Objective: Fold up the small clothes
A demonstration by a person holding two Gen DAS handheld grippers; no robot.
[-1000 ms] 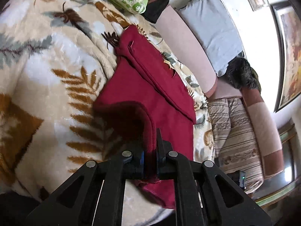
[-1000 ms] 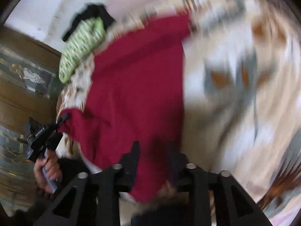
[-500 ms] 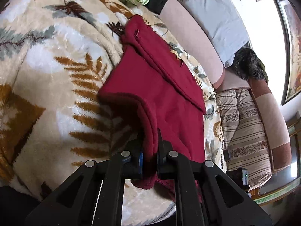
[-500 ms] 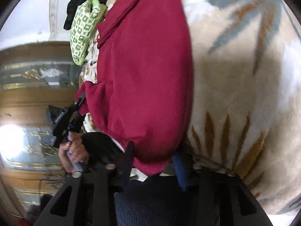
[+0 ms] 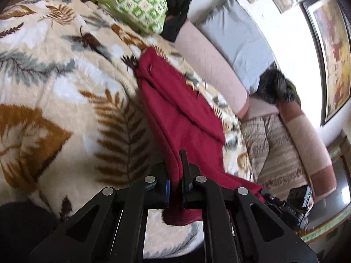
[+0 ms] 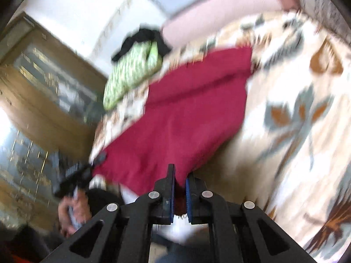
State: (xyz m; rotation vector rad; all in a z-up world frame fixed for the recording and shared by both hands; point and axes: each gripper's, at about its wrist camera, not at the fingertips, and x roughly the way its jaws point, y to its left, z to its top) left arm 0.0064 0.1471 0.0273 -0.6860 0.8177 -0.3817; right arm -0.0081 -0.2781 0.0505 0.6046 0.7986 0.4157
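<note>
A dark red fleece garment (image 5: 182, 118) lies stretched across a leaf-patterned blanket (image 5: 54, 83). My left gripper (image 5: 175, 168) is shut on its near edge, the cloth pinched between the jaws and lifted a little. In the right wrist view, which is blurred, the same red garment (image 6: 186, 114) spreads away from me. My right gripper (image 6: 180, 179) is shut on another near corner of it. The left gripper and the hand holding it (image 6: 72, 179) show at the lower left of that view, gripping the garment's other corner.
A green patterned pillow (image 5: 122, 2) and a black cloth (image 5: 177, 11) lie at the blanket's far end. Pink and grey cushions (image 5: 219, 50) line the wall, with a striped cover (image 5: 276, 149) to the right. A wooden glass-fronted cabinet (image 6: 33, 100) stands beside the bed.
My right gripper has closed on the garment's near corner and swung upward with it. My left gripper keeps its hold, and the cloth is pulled tighter.
</note>
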